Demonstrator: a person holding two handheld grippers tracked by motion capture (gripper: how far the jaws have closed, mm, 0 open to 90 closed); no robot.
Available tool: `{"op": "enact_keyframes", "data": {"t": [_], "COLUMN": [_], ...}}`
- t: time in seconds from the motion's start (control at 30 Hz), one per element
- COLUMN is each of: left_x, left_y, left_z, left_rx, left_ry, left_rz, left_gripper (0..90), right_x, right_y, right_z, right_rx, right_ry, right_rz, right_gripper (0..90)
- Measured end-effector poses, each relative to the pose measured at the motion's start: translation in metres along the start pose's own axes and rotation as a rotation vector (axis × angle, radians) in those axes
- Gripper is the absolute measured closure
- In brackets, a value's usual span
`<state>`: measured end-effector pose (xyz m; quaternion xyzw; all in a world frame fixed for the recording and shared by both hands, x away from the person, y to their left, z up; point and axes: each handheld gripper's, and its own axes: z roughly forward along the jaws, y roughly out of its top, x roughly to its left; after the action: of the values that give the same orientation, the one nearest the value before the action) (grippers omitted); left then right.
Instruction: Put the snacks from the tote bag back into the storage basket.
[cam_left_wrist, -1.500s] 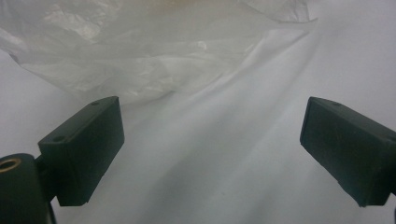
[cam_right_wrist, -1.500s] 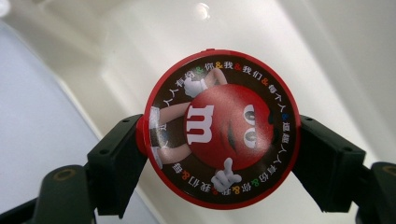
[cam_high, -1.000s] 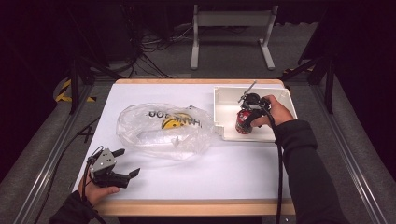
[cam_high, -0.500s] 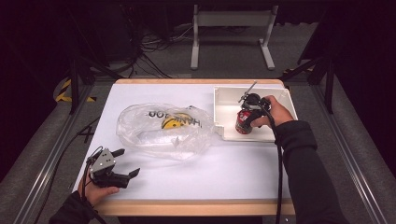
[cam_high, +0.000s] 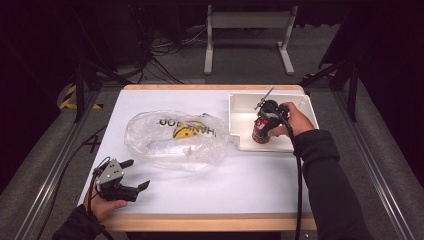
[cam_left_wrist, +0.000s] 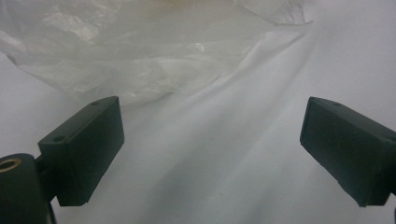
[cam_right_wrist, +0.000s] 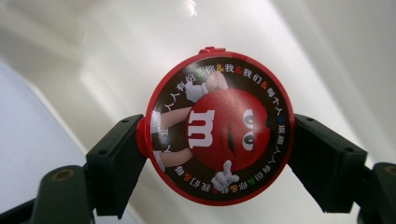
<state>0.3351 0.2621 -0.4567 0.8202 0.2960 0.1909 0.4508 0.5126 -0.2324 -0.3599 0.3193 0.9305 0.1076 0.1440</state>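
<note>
A red candy tub (cam_high: 260, 131) stands inside the white tray (cam_high: 239, 107) at the table's right. My right gripper (cam_high: 264, 125) is shut on it from above. In the right gripper view the tub's round lid (cam_right_wrist: 219, 128), printed with a red cartoon character, sits squeezed between the two black jaws. A clear plastic bag (cam_high: 172, 139) with a yellow smiley print lies crumpled mid-table. My left gripper (cam_high: 134, 175) rests near the front left edge, open, nothing between its fingers (cam_left_wrist: 81, 149); the bag (cam_left_wrist: 140, 51) lies just beyond them.
A white cloth covers the table (cam_high: 240, 185), with a wooden edge along the front. A black cable (cam_high: 299, 170) trails from the right gripper down the sleeve. Metal rails run along both sides; a stand and cables sit on the floor behind.
</note>
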Motion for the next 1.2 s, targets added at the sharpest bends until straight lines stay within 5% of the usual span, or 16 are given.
{"op": "enact_keyframes", "data": {"t": [1.2], "left_x": [0.0], "left_y": [0.0], "left_z": [-0.001], "left_rx": [-0.008], "left_ry": [-0.003], "left_rz": [0.002], "left_gripper": [7.1], "right_x": [0.025], "right_y": [-0.008], "right_z": [-0.056], "right_rx": [-0.193], "right_ry": [-0.093], "right_rz": [-0.026], "right_gripper": [21.2]}}
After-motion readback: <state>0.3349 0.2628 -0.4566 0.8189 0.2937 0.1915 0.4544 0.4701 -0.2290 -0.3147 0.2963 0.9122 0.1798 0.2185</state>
